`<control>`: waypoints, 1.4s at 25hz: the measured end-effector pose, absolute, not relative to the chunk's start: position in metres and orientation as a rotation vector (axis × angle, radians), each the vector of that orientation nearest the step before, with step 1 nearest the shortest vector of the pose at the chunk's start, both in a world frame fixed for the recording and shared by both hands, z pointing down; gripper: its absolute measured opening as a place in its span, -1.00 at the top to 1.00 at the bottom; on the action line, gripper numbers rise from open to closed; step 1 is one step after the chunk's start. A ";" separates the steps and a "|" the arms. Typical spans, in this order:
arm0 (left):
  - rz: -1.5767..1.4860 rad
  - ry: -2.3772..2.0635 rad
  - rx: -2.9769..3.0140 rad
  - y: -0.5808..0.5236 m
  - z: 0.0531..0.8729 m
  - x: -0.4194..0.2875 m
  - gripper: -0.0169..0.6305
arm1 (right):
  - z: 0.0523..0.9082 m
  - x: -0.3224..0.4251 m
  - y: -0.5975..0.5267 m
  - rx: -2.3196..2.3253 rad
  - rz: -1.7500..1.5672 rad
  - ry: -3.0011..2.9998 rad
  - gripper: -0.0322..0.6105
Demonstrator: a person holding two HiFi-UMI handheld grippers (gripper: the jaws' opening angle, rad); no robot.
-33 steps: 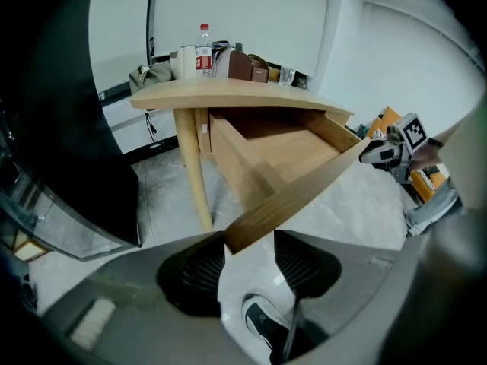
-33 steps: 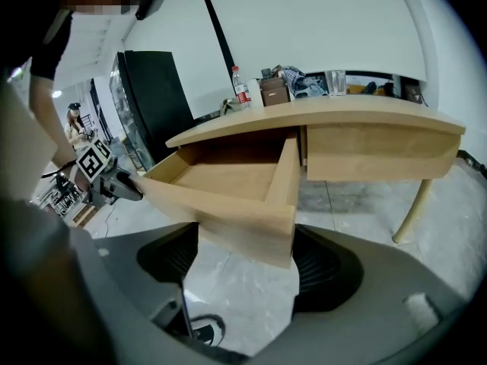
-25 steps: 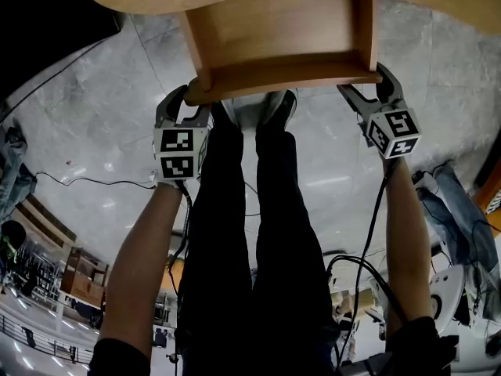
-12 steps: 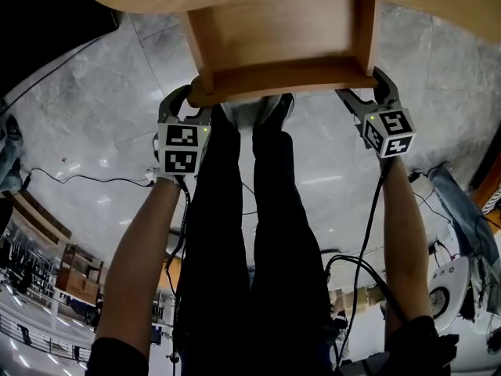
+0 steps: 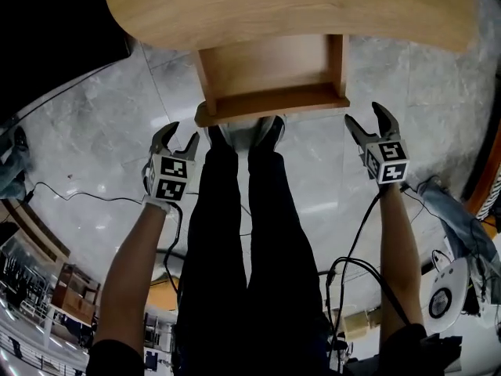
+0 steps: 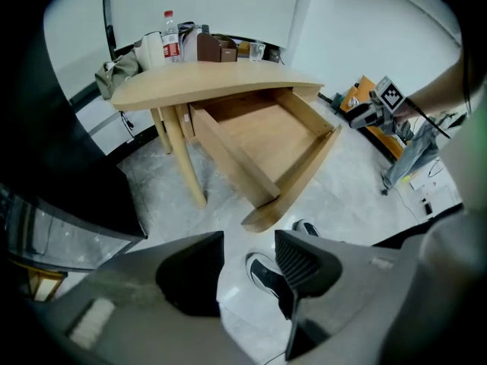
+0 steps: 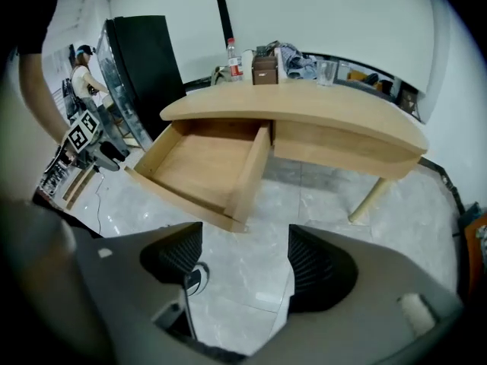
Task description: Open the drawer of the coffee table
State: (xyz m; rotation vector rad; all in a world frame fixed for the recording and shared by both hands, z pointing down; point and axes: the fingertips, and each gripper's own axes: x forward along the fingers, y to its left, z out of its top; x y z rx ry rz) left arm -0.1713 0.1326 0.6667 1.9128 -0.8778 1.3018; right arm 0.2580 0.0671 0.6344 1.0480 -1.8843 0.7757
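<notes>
The light wooden coffee table (image 5: 290,6) has its drawer (image 5: 270,73) pulled out, and the drawer's inside is bare. The drawer's front panel (image 5: 274,104) faces me. My left gripper (image 5: 182,134) hangs off the panel's left end, apart from it, open and holding nothing. My right gripper (image 5: 365,116) hangs off the right end, also clear of the wood; its jaws are closing with nothing between them. The left gripper view looks past the left gripper (image 6: 249,261) at the drawer (image 6: 266,139). The right gripper view looks past the right gripper (image 7: 245,261) at the drawer (image 7: 202,162).
A bottle (image 7: 230,58), a brown box (image 7: 265,68) and a glass (image 7: 326,71) stand on the tabletop. A black cabinet (image 7: 144,59) stands beside the table. My legs and shoes (image 5: 246,128) are just under the drawer's front. Cables (image 5: 78,194) lie on the marble floor.
Both grippers have come away from the ends of the drawer's front panel and drawn back toward me. The drawer stays pulled out.
</notes>
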 end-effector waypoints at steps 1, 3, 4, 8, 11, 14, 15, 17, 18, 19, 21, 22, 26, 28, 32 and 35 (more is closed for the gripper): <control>1.301 -0.893 1.909 0.129 0.656 -0.176 0.28 | 0.617 0.267 0.062 1.095 0.769 -1.883 -0.20; 1.276 -0.946 1.914 0.117 0.628 -0.184 0.28 | 0.570 0.276 0.048 1.213 0.756 -1.916 -0.14; 1.251 -0.984 1.924 0.110 0.610 -0.186 0.28 | 0.543 0.275 0.041 1.274 0.748 -1.947 -0.11; 1.110 -1.207 2.050 0.070 0.511 -0.182 0.37 | 0.441 0.240 0.020 1.437 0.753 -2.109 0.10; 0.952 -1.312 2.163 0.044 0.420 -0.153 0.43 | 0.373 0.194 0.015 1.453 0.773 -2.250 0.16; 0.758 -1.361 2.303 0.012 0.332 -0.122 0.50 | 0.303 0.144 -0.006 1.485 0.749 -2.401 0.24; 0.709 -1.368 2.347 0.006 0.303 -0.114 0.55 | 0.281 0.128 -0.010 1.493 0.756 -2.439 0.30; 0.650 -1.360 2.442 0.002 0.247 -0.100 0.64 | 0.237 0.102 -0.011 1.490 0.788 -2.496 0.45; 0.625 -1.353 2.485 0.001 0.221 -0.093 0.68 | 0.215 0.091 -0.010 1.482 0.804 -2.526 0.51; 0.599 -1.348 2.523 0.002 0.197 -0.088 0.77 | 0.193 0.082 -0.008 1.472 0.811 -2.557 0.56; 0.557 -1.345 2.583 0.003 0.155 -0.084 0.87 | 0.151 0.068 -0.003 1.453 0.782 -2.618 0.68; 0.542 -1.347 2.605 0.004 0.138 -0.085 0.91 | 0.132 0.062 -0.001 1.445 0.751 -2.644 0.74; 0.479 -1.408 2.637 0.004 0.075 -0.103 0.94 | 0.071 0.047 0.000 1.413 0.572 -2.722 0.89; 0.415 -1.465 2.630 0.002 0.045 -0.111 0.94 | 0.044 0.044 -0.001 1.412 0.467 -2.760 0.89; 0.338 -1.504 2.705 -0.002 -0.004 -0.114 0.94 | -0.002 0.040 0.003 1.444 0.263 -2.784 0.89; 0.257 -1.474 2.779 -0.003 -0.040 -0.102 0.94 | -0.035 0.033 0.006 1.432 0.154 -2.792 0.89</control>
